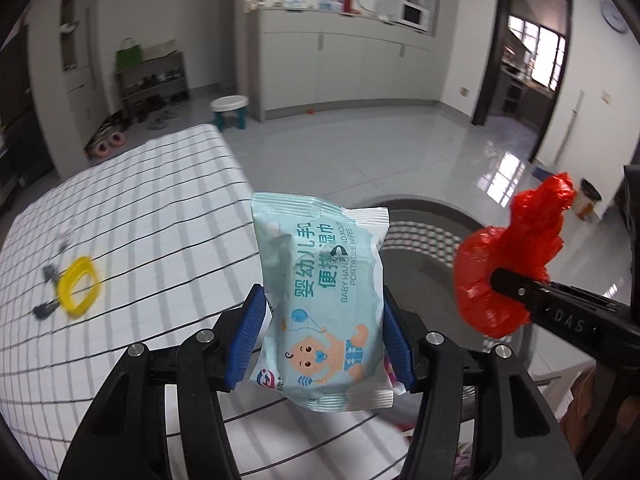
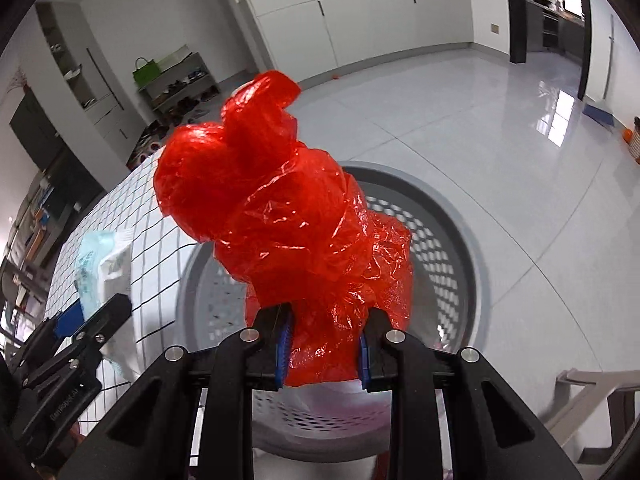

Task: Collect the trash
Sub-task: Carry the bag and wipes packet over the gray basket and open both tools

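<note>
My left gripper [image 1: 322,320] is shut on a light blue pack of baby wipes [image 1: 322,300] and holds it upright at the table's edge, beside the grey perforated basket [image 1: 432,236]. My right gripper [image 2: 324,344] is shut on a crumpled red plastic bag [image 2: 288,208] and holds it over the open grey basket [image 2: 452,256]. The red bag [image 1: 508,256] and the right gripper also show at the right of the left wrist view. The wipes pack [image 2: 102,264] and the left gripper show at the left of the right wrist view.
A table with a white checked cloth [image 1: 140,208] lies to the left, with a yellow ring [image 1: 78,286] and small dark bits on it. A grey tiled floor, a small stool [image 1: 230,112], a shoe rack [image 1: 154,80] and cabinets lie beyond. A grey chair [image 2: 592,396] stands at lower right.
</note>
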Demonstrator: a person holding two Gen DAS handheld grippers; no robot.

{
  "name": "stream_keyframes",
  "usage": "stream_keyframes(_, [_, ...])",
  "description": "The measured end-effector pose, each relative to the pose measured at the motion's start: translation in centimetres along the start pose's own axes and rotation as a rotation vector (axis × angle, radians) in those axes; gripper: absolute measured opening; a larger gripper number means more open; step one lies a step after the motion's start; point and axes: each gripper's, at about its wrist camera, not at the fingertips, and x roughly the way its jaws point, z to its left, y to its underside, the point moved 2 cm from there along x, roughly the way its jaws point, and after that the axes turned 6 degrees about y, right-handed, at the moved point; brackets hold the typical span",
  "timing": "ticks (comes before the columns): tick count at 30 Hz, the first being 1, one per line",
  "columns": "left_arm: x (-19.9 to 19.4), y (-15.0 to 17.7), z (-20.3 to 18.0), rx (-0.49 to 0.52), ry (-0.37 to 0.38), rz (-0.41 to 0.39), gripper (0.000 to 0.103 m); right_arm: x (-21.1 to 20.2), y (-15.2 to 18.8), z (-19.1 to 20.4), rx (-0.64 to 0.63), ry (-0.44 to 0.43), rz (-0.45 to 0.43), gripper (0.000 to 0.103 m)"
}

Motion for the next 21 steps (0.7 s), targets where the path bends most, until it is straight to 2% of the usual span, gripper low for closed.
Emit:
stream_keyframes(9, [4.5,-0.7,-3.5,0.086,0.037,0.086,0.055,2.2,0.2,-2.4,0.044,0.013,0.072,0.025])
stream_keyframes(15, [7.1,-1.1,-3.8,0.083,0.064,0.145,0.055,4.1,-0.9,-2.1,0.065,0.004,0.121,0.025])
stream_keyframes(21, [8.3,-1.4,-4.3,0.102,0.06,0.167,0.055,5.8,-1.8,-2.4,0.087,0.01,0.164,0.025])
